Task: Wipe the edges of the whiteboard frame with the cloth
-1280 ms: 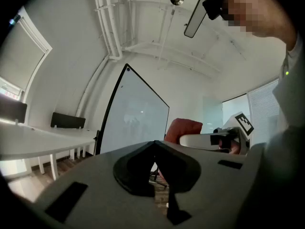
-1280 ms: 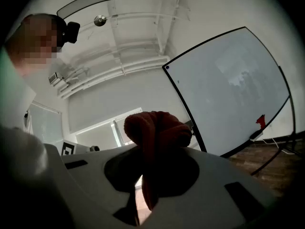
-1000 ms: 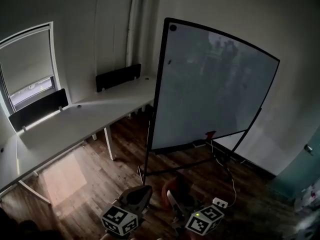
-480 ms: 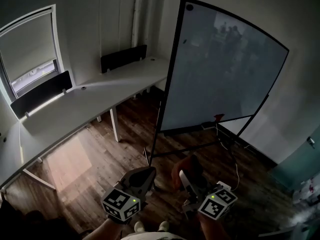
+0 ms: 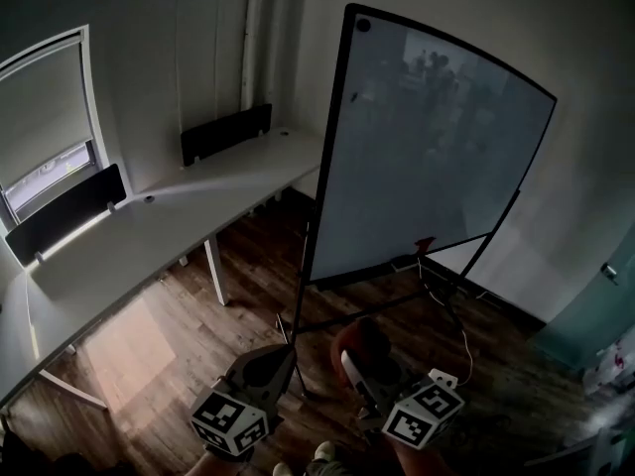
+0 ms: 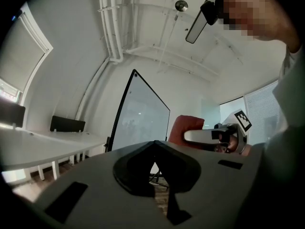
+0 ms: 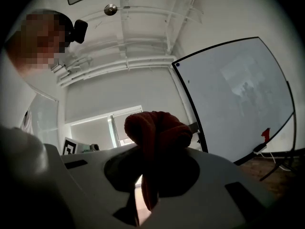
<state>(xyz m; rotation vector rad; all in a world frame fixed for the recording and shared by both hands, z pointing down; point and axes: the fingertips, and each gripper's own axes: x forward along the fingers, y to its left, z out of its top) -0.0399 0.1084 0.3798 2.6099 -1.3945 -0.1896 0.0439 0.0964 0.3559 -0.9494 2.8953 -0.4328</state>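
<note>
The whiteboard [image 5: 437, 157] stands upright on a floor stand, and its black frame [image 5: 327, 157] runs round a pale, smudged board. Both grippers are low in the head view, well short of the board. My right gripper [image 5: 349, 360] is shut on a bunched red cloth [image 5: 359, 340]. In the right gripper view the cloth [image 7: 157, 128] bulges above the jaws of the right gripper [image 7: 152, 149], with the whiteboard [image 7: 238, 94] beyond to the right. My left gripper [image 5: 283, 357] is shut and holds nothing. In its own view the left gripper [image 6: 155, 144] points toward the whiteboard [image 6: 140, 123].
A long white desk [image 5: 149, 226] with black panels [image 5: 223, 132] runs along the left wall under a window [image 5: 45, 137]. The stand's black legs [image 5: 367, 310] and a thin cable [image 5: 461, 345] lie on the wood floor. A small red item [image 5: 424, 243] sits at the board's lower edge.
The head view has swung slightly, so the board sits a little further left. Both grippers stay low and have drifted a bit left. The red cloth remains in the right gripper.
</note>
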